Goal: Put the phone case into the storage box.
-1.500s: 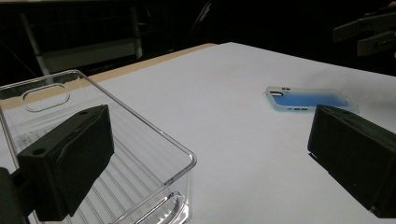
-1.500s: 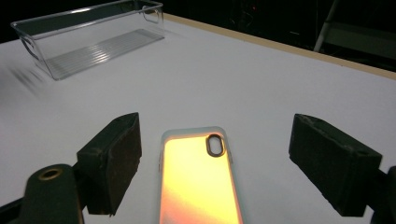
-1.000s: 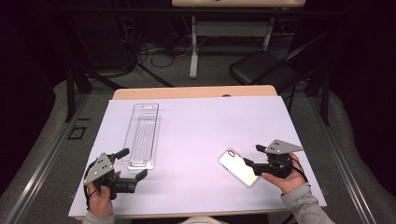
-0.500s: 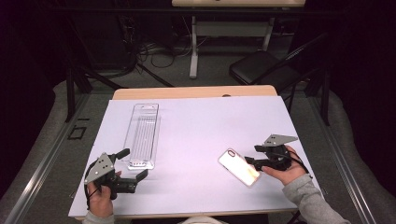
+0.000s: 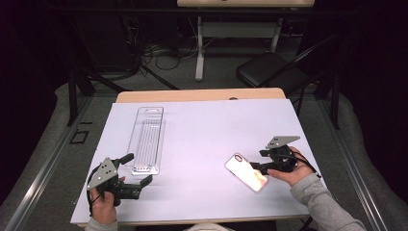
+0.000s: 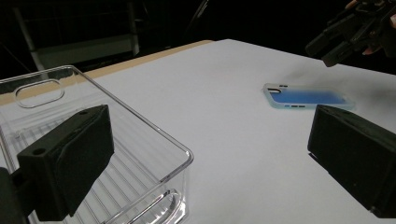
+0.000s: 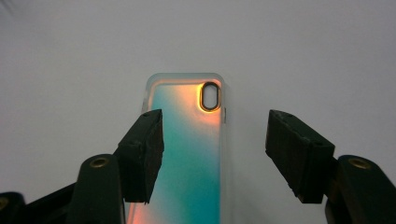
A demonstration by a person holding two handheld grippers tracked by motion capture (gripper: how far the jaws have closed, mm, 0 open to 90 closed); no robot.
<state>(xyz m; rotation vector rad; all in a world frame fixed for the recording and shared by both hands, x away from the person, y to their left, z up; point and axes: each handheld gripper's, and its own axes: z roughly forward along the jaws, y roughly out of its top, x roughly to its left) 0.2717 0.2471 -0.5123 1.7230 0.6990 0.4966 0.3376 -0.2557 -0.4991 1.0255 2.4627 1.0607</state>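
An iridescent phone case (image 5: 246,172) lies flat on the white table at the right, also seen as the phone case (image 6: 308,97) (image 7: 191,154). My right gripper (image 5: 260,161) (image 7: 215,126) hovers at its near end, open. Its jaws have just closed a little. The case lies between and below them: the left pad overlaps the case's edge and the right pad stands apart from it. A long clear plastic tray (image 5: 146,139) (image 6: 140,126) rests at the left. My left gripper (image 5: 138,169) (image 6: 210,130) stays open at the tray's near end with nothing between its fingers.
A white sheet (image 5: 207,125) covers the wooden table. Behind the table stand a black folding chair (image 5: 269,72) and a desk leg with cables (image 5: 159,53) on the floor. The right gripper (image 6: 350,32) appears at the far right of the left gripper view.
The right hand has shifted slightly toward the phone case, and its forearm now comes in more from the lower right. The left gripper, tray and case have stayed put.
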